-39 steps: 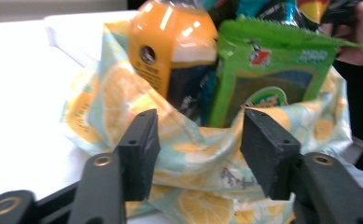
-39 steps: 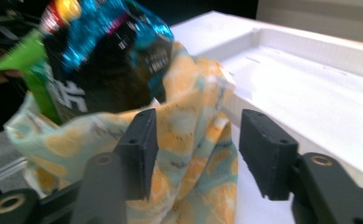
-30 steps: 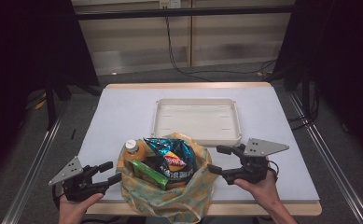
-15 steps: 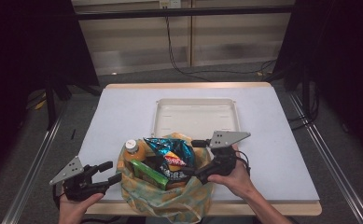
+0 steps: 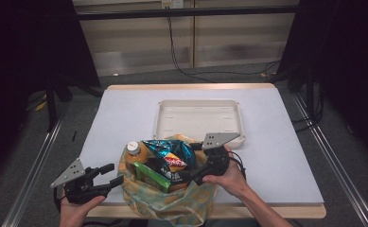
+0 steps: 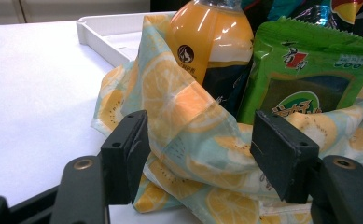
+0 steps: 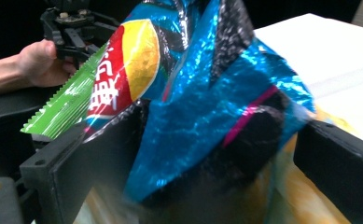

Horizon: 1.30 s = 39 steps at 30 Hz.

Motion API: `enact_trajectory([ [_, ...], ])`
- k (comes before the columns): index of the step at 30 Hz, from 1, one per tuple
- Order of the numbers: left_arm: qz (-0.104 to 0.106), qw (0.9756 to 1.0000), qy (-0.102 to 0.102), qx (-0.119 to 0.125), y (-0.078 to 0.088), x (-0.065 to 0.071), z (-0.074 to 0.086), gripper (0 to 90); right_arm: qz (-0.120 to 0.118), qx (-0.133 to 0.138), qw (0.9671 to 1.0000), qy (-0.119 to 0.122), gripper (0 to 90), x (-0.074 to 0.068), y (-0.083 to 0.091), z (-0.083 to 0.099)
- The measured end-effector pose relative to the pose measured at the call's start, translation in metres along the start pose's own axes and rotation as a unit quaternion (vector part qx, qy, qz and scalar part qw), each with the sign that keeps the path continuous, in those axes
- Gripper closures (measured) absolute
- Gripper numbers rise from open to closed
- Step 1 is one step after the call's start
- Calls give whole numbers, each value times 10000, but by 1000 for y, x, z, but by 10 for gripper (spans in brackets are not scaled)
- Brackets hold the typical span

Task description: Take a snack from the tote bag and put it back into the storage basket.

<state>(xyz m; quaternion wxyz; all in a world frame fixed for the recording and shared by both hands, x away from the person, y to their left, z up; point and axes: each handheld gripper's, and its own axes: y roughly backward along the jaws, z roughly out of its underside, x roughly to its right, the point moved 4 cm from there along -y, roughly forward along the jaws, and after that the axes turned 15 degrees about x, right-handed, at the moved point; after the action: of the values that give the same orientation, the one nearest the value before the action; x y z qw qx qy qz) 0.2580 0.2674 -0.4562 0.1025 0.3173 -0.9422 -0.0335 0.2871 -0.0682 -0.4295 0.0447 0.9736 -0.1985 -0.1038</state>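
High view: right tongs (image 5: 197, 163) now spread around blue snack bag (image 5: 165, 152); left tongs (image 5: 111, 173) apart.

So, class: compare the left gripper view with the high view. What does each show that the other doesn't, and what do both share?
Left gripper view alone: the logo on the orange bottle and the left gripper with its jaws apart around a fold of the lemon-print bag.

High view alone: the right gripper at the blue snack bag, and the whole white tray.

Shared: bottle, green packet, lemon-print bag, tray corner.
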Motion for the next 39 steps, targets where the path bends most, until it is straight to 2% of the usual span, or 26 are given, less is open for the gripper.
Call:
enact_trajectory([
  [1, -4, 10000, 66, 52, -1, 1, 0, 370, 0, 0, 10000, 0, 20, 0, 0, 0],
  [4, 52, 10000, 43, 37, -1, 1, 0, 370, -67, -18, 10000, 66, 8, 0, -7, 0],
  [5, 5, 10000, 64, 43, -1, 2, 0, 370, -96, 5, 9999, 34, 9, 0, -9, -1],
  [8, -28, 10000, 53, 43, -1, 1, 0, 370, -105, -1, 9999, 55, 54, 0, -9, -1],
  [12, 67, 10000, 40, 35, -1, 1, 0, 370, -49, 98, 9999, 81, 230, 0, -7, -3],
  [14, 36, 10000, 47, 36, 0, 1, 0, 370, -34, 107, 9999, 101, 319, 0, -6, -2],
  [15, 12, 10000, 44, 24, 0, 1, 0, 370, -34, 107, 9999, 101, 319, 0, -6, -2],
  [18, -29, 10000, 27, 23, 0, 1, 0, 370, -13, 131, 9999, 105, 400, 0, -4, -3],
  [19, -27, 10000, 39, 29, 0, 1, 0, 370, 16, 183, 9998, 108, 451, 0, -2, -3],
  [26, -33, 10000, 38, 29, 1, 1, 0, 370, 52, 363, 9993, 89, 651, 4, 6, -9],
  [29, -31, 10000, 39, 46, 1, 1, 0, 370, 43, 436, 9990, 112, 791, 3, 8, -10],
  [30, -32, 10000, 41, 47, 1, 1, 0, 370, 47, 449, 9989, 99, 802, 3, 9, -11],
  [33, -35, 10000, 30, 40, 1, 1, 0, 370, 41, 427, 9990, 99, 805, 4, 9, -11],
  [34, -62, 9999, 116, 104, 0, 2, 0, 370, 37, 412, 9991, 112, 794, 4, 10, -11],
  [35, -41, 10000, 35, 36, 1, 1, 0, 370, 48, 396, 9991, 138, 753, 4, 10, -11],
  [36, -44, 10000, 41, 35, 1, 1, 0, 370, 20, 422, 9990, 127, 679, 4, 12, -13],
  [37, -46, 10000, 37, 39, 1, 1, 0, 370, 8, 438, 9989, 134, 568, 4, 13, -16],
  [38, -59, 10000, 49, 34, 0, 1, 1, 370, 65, 441, 9989, 172, 475, 5, 15, -19],
  [39, -56, 10000, 29, 23, 0, 1, 1, 370, 82, 460, 9987, 224, 424, 5, 16, -23],
])
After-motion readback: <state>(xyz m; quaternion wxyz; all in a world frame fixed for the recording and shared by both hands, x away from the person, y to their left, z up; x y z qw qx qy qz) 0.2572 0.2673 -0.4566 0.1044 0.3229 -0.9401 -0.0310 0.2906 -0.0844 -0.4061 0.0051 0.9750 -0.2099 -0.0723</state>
